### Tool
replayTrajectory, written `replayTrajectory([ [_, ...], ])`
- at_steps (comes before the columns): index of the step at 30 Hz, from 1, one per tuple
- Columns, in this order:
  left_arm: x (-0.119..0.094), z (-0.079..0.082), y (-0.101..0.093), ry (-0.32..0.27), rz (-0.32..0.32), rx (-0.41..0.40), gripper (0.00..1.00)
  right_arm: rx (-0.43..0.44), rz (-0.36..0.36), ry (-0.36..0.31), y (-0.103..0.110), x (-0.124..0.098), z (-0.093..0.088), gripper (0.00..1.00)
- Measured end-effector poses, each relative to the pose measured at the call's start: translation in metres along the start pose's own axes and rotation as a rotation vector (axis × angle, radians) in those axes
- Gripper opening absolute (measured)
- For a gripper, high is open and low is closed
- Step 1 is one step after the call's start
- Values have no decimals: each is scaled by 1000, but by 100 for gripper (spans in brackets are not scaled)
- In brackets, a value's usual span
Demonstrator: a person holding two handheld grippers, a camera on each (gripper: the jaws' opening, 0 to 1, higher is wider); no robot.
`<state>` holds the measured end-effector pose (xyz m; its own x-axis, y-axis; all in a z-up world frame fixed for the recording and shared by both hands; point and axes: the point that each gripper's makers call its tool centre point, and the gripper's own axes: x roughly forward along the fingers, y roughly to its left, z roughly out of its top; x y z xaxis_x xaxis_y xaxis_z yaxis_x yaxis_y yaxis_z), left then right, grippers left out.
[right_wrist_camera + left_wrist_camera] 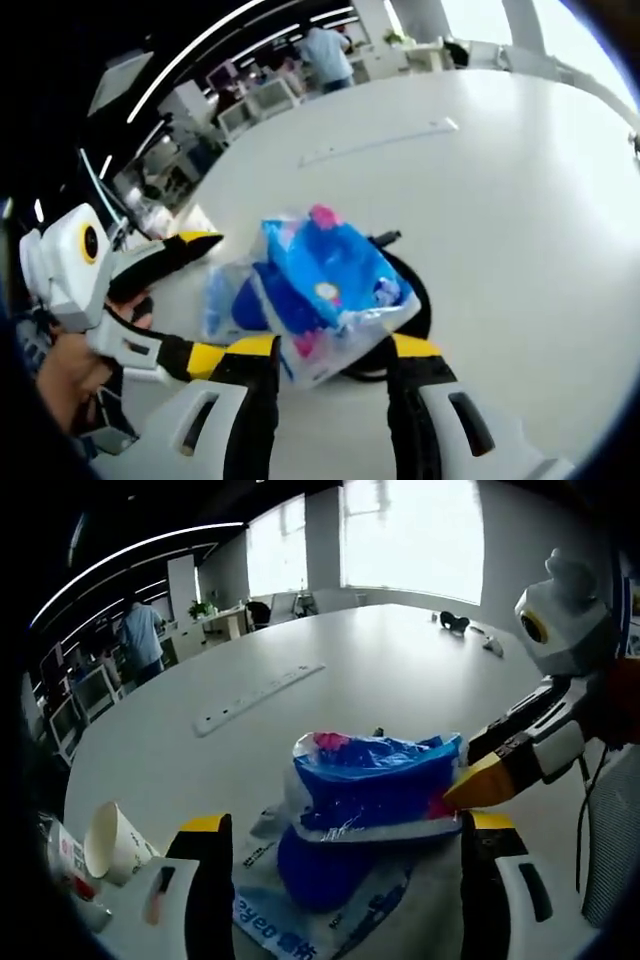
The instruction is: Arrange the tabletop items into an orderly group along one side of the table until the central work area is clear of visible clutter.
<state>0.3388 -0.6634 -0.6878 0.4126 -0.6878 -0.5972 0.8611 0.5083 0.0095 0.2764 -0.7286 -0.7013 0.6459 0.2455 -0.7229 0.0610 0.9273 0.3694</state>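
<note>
A large white counter (400, 670) carried a blue plastic packet (375, 780); beyond it lay a power strip (258, 697). Left gripper (340, 845) stood open, empty. Right gripper (333, 355) pinched the packet. Offices and bright windows (410, 530) stood beyond the counter.

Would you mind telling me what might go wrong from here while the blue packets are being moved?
1. The right gripper pinches only the thin wrapper of the upper blue packet, so it might slip or tear.
2. That packet lies on the flat blue packet; lifting may drag the lower one along.
3. The tipped paper cup lies close beside the left gripper and could get knocked and roll.
</note>
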Motion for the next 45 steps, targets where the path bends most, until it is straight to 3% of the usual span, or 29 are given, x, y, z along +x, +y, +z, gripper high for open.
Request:
replayTrajectory([
  [16,16,-4,16,15,-2,-34,91,17,-14,0,-6,2,1,39],
  [23,20,-4,12,24,-11,-39,86,19,-16,3,-7,3,1,39],
  [32,26,2,14,-10,-21,-112,81,24,-15,3,-7,4,1,39],
  [45,29,4,17,-9,-27,-130,67,33,-14,6,-6,7,1,39],
])
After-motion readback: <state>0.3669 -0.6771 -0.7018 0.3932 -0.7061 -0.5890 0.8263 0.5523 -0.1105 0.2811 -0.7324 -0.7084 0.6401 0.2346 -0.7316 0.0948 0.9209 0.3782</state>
